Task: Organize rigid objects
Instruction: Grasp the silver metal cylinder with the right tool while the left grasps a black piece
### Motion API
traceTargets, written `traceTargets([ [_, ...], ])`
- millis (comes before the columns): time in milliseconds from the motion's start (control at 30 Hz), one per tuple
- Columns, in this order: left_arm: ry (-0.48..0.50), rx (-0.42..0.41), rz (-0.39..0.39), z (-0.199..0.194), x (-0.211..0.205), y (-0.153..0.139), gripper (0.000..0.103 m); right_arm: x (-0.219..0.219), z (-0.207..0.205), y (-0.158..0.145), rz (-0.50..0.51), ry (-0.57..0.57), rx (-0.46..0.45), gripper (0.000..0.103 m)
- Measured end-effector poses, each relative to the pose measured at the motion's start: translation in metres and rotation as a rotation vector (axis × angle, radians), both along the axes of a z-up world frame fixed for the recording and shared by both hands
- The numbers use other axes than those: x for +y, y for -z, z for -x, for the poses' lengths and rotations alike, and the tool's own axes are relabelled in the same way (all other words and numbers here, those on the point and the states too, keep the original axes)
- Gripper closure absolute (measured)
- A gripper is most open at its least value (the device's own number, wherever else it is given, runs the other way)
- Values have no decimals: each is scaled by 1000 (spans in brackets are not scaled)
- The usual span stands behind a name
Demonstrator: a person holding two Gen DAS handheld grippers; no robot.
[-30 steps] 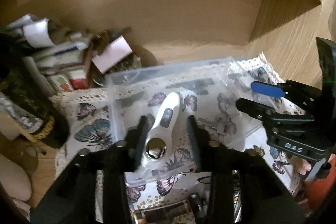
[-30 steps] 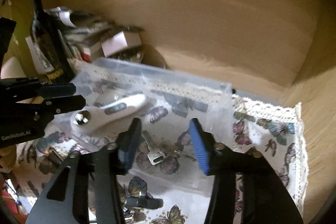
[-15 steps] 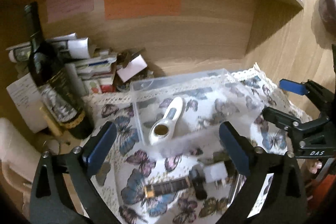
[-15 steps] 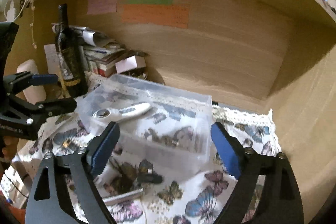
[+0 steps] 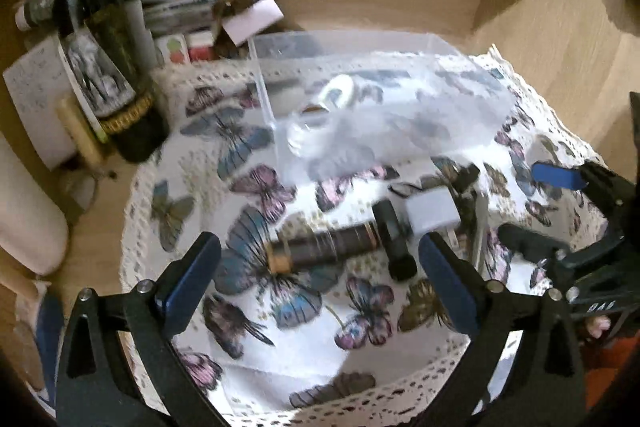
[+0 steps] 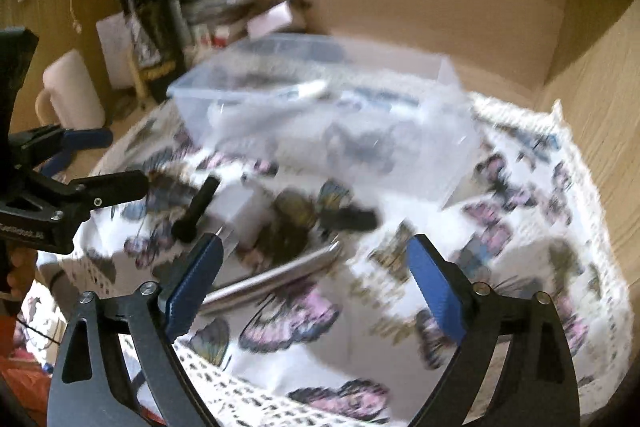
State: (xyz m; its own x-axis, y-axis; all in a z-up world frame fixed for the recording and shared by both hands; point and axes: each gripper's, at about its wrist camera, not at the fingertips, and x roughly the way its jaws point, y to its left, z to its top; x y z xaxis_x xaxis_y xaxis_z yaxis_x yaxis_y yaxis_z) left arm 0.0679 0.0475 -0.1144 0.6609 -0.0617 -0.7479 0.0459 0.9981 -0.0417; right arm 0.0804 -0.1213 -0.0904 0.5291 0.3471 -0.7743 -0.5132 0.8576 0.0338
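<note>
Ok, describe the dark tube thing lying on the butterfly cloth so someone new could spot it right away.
Find the clear plastic bin on the butterfly cloth, then look at the loose items in front of it. The dark brown cylinder lies flat there, beside a white block and a black stick. Only it has a gold band at one end.

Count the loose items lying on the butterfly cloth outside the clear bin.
5, possibly more under blur: brown tube, black cylinder, white block, small black piece, metal rod, all in front of the clear bin.
</note>
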Motion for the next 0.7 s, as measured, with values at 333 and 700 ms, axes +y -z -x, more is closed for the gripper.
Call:
traceTargets([
  [333,48,29,43,6,-10,13,27,4,-5,33,8,27,121,26],
  [700,124,100,78,-8,-36,31,46,-33,-3,31,33,63,82,80],
])
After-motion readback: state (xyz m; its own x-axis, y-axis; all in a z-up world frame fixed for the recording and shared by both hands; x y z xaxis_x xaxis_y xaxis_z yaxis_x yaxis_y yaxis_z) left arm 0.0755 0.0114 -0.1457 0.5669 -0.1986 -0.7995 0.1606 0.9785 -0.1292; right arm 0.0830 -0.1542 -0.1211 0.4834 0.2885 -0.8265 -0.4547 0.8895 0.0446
